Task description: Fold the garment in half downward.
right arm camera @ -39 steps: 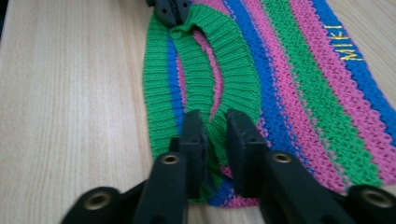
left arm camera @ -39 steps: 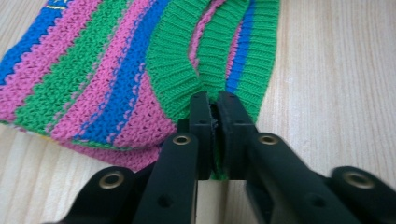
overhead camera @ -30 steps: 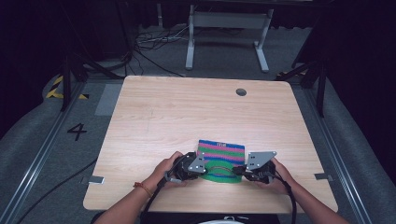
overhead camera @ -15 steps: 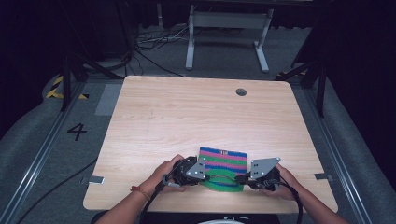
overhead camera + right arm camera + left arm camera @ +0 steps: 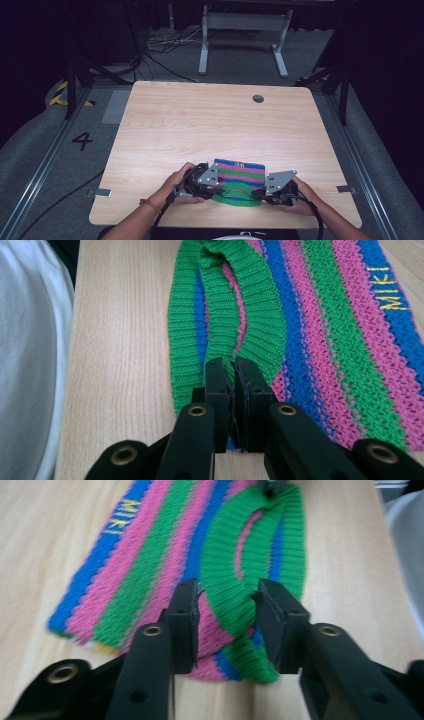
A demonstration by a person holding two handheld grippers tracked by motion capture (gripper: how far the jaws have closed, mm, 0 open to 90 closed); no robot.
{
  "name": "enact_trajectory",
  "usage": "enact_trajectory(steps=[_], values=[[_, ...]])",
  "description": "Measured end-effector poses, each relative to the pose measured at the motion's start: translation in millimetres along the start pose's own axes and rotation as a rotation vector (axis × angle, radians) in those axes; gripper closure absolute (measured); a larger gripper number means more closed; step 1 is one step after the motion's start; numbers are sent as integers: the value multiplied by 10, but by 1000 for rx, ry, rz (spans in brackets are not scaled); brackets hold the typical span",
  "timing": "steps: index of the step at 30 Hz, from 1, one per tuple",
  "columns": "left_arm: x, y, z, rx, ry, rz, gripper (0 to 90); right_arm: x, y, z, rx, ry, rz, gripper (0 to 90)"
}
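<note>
A knitted cloth (image 5: pixel 241 171) with blue, pink and green stripes lies flat near the table's front edge; yellow letters (image 5: pixel 116 517) run along a blue stripe. Its green ribbed band (image 5: pixel 227 565) curls up at the near side. My left gripper (image 5: pixel 219 187) is at the cloth's left end. In the left gripper view its jaws (image 5: pixel 226 592) have just been opening and stand apart, with the band loose between them. My right gripper (image 5: pixel 257 193) is at the cloth's right front. In the right gripper view it (image 5: pixel 229 364) is shut on the green ribbed band (image 5: pixel 260 315).
The wooden table (image 5: pixel 200 125) has a round cable hole (image 5: pixel 258 98) at the back right. The person's white clothing (image 5: pixel 25 365) sits just past the front edge. A metal stand (image 5: pixel 240 30) and cables (image 5: pixel 160 47) lie on the floor beyond.
The right hand has slid slightly toward the table's front edge, drawing the green band with it. The left hand has stayed in place.
</note>
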State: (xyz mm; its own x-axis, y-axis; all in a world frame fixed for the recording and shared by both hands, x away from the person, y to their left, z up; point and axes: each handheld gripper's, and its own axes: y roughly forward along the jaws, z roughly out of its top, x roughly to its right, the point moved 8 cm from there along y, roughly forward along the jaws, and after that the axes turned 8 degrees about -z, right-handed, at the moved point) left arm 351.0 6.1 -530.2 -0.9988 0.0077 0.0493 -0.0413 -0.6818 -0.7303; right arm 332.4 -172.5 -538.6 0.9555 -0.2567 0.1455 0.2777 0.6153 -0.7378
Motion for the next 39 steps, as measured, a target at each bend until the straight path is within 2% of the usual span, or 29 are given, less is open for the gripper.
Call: enact_trajectory(steps=[2,3,6,8,9,11,12,14,16,18,19,21,22,23,24,26,27,28,31,32,33,34,35,37,39], values=[[6,37,-5,-14,-2,-3,553,2,7,1,0,5,-2,858],[8,104,-26,-52,-6,-4,547,0,9,1,1,2,-2,858],[-15,165,-33,-55,-21,-8,543,-1,12,4,1,8,-2,859],[-31,167,-28,-56,-19,0,630,2,16,4,2,3,-4,861],[-37,160,-26,-55,-17,2,704,2,17,5,2,4,-5,864],[-39,148,-25,-59,-12,1,773,4,13,10,5,10,-10,869],[-29,120,-2,-52,15,11,817,14,8,14,8,1,-15,873],[-19,76,46,-31,37,27,850,25,-13,31,13,8,-25,877],[-12,47,71,-21,41,35,854,36,-27,45,20,7,-28,879],[18,-43,137,6,67,38,853,59,-106,112,52,16,-40,881],[18,-43,137,6,67,38,851,58,-137,134,63,15,-38,880],[94,-58,134,0,91,5,849,45,-190,165,77,11,-28,881],[94,-58,134,0,91,5,847,45,-190,165,77,11,-28,881],[157,-14,94,-29,99,-22,844,10,-222,167,74,-4,-9,880],[190,28,56,-60,105,-31,842,-11,-216,159,69,-11,1,880],[220,90,16,-87,107,-45,828,-70,-184,108,32,-43,21,879],[220,90,16,-87,107,-45,825,-70,-184,108,32,-43,21,879],[220,139,-26,-109,107,-49,813,-116,-124,53,-7,-58,38,873],[189,123,-52,-111,86,-57,790,-138,-36,-19,-50,-63,50,861],[189,123,-52,-111,86,-57,782,-135,-20,-27,-46,-59,52,860],[150,120,-67,-98,73,-43,777,-120,-18,-28,-42,-39,58,860],[150,120,-67,-98,73,-43,766,-120,-18,-28,-42,-39,58,860],[113,115,-71,-102,64,-14,766,-110,-15,-30,-41,-36,54,860],[68,113,-75,-102,59,0,762,-74,6,-36,-36,-31,31,858],[-7,111,-81,-100,41,39,762,-24,25,-36,-36,-27,-5,858]])
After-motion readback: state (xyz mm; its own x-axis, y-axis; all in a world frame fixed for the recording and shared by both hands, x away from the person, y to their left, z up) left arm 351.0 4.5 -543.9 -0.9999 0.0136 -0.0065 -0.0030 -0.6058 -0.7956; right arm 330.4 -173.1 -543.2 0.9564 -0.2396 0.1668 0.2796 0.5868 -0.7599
